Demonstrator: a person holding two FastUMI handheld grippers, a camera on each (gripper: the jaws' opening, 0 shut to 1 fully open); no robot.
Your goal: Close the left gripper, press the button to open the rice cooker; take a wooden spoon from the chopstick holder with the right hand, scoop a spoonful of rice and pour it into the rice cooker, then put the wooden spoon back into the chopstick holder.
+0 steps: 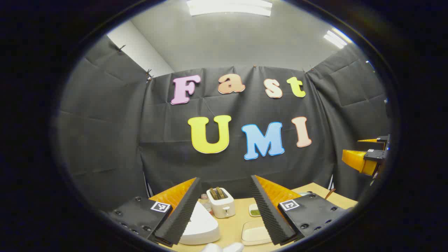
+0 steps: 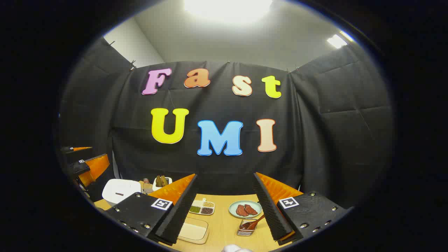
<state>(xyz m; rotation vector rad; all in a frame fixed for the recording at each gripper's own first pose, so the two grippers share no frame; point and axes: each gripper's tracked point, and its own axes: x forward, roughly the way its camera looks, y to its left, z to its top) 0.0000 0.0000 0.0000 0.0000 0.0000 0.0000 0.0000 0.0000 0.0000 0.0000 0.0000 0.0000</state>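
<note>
Both tools gape, ridged fingers apart: left tool [image 1: 224, 210] over rounded white rice cooker [image 1: 201, 225]; right tool [image 2: 224, 210] above what looks like a wooden spoon [image 2: 252, 223].

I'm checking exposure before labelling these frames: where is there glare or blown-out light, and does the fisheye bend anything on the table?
Right gripper view: the ceiling light is blown out to a white blur; the table is evenly lit and the plate of meat is sharp. Left gripper view: the ceiling lights keep their edges; the rice cooker and toaster lean with the fisheye curve.
</note>
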